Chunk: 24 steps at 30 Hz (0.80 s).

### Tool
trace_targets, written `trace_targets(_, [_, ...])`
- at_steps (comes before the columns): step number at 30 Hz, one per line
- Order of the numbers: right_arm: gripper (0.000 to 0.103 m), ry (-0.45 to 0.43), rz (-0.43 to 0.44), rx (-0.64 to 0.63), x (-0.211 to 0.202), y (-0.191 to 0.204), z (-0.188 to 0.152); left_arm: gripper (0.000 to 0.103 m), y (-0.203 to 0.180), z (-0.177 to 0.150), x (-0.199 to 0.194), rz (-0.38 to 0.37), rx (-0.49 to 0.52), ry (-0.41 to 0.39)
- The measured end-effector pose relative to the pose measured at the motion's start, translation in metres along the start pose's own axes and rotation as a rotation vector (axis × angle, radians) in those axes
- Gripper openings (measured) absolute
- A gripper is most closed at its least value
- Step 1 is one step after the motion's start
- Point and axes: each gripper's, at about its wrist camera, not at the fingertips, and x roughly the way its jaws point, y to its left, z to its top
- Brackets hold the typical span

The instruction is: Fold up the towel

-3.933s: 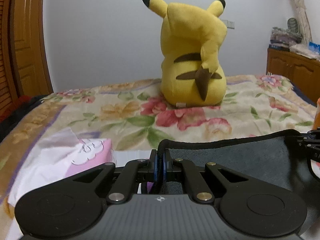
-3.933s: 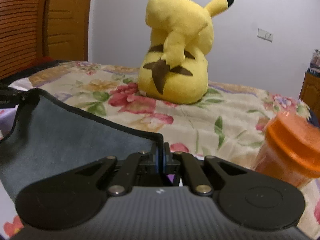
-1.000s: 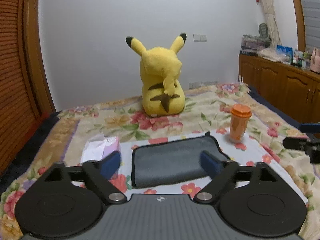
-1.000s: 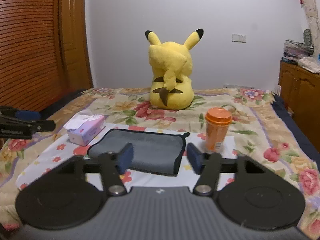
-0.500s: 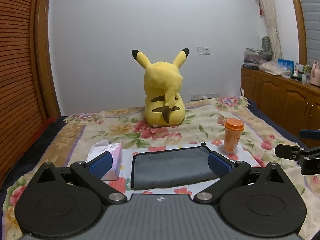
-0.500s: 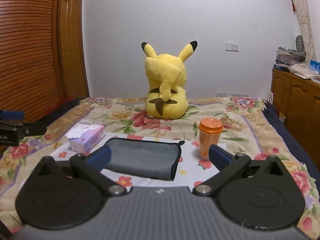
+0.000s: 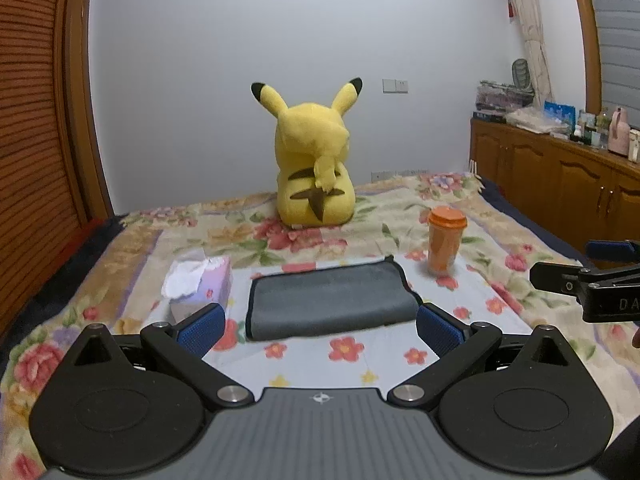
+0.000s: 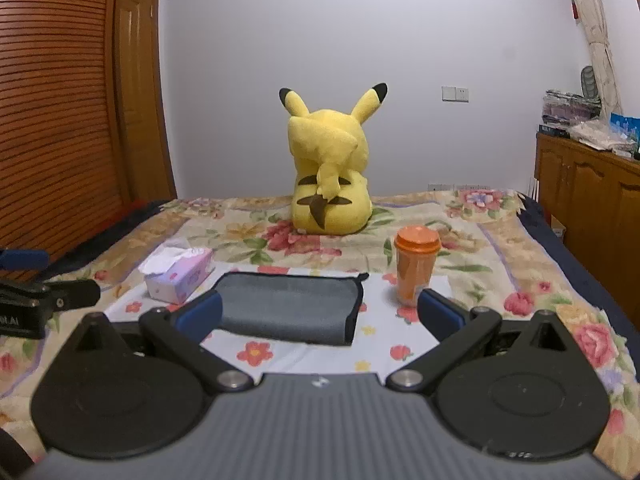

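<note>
Bed (image 7: 500, 216) under a floral cover fills both views, and we see a yellow plush toy (image 7: 316, 168) sitting at its far end with its back to us. On the pale sheet nearer us lies the towel (image 7: 328, 300), a grey one with dark trim, already doubled into a flat, neat rectangle. It rests between a tissue box (image 7: 200, 280) and an orange cup (image 7: 444, 240), touching neither. We hold the left hand-held gripper (image 7: 320, 330) spread wide and empty above the bed, well short of the towel. Our right hand-held gripper (image 8: 320, 316) is likewise spread and carries nothing. We judge the fold done, unless another fold is wanted.
</note>
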Motion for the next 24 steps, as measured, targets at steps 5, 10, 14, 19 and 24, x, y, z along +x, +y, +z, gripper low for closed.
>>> trace_targets(5, [0.103, 0.019, -0.002, -0.001, 0.001, 0.002, -0.014, 0.103, -0.002, -0.017, 0.005, -0.001, 0.006, 0.033])
trace_targets(10, [0.103, 0.045, -0.003, 0.002, 0.005, 0.005, -0.029, 0.103, -0.003, -0.034, 0.012, -0.002, -0.002, 0.062])
trace_targets(14, [0.103, 0.067, 0.003, 0.0, 0.011, 0.009, -0.039, 0.103, -0.001, -0.045, 0.019, -0.009, -0.021, 0.087])
trace_targets(19, [0.103, 0.089, 0.014, 0.011, 0.019, 0.011, -0.048, 0.103, -0.002, -0.058, 0.03, -0.001, -0.016, 0.11])
trace_targets(24, [0.103, 0.113, 0.005, -0.001, 0.026, 0.013, -0.06, 0.103, 0.0, -0.069, 0.041, -0.005, -0.036, 0.128])
